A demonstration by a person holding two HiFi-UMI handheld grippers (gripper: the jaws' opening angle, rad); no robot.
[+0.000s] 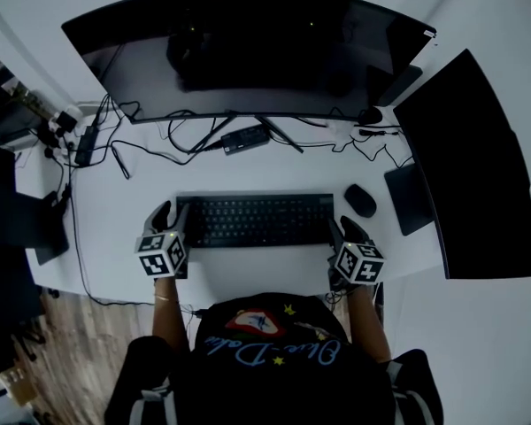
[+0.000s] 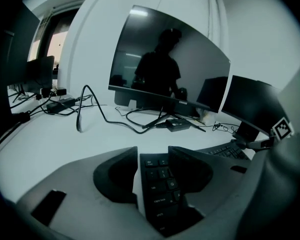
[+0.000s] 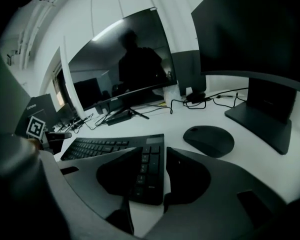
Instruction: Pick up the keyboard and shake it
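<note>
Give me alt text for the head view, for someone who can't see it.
A black keyboard lies flat on a white desk, with the left tool at its left end and the right tool at its right end. A mouse sits to its right; a curved monitor stands behind, a second screen at right.

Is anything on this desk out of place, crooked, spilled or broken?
Nothing stands out. The keyboard lies flat and square on the desk, the mouse beside its right end. Only the cables under the curved monitor are loosely tangled.
</note>
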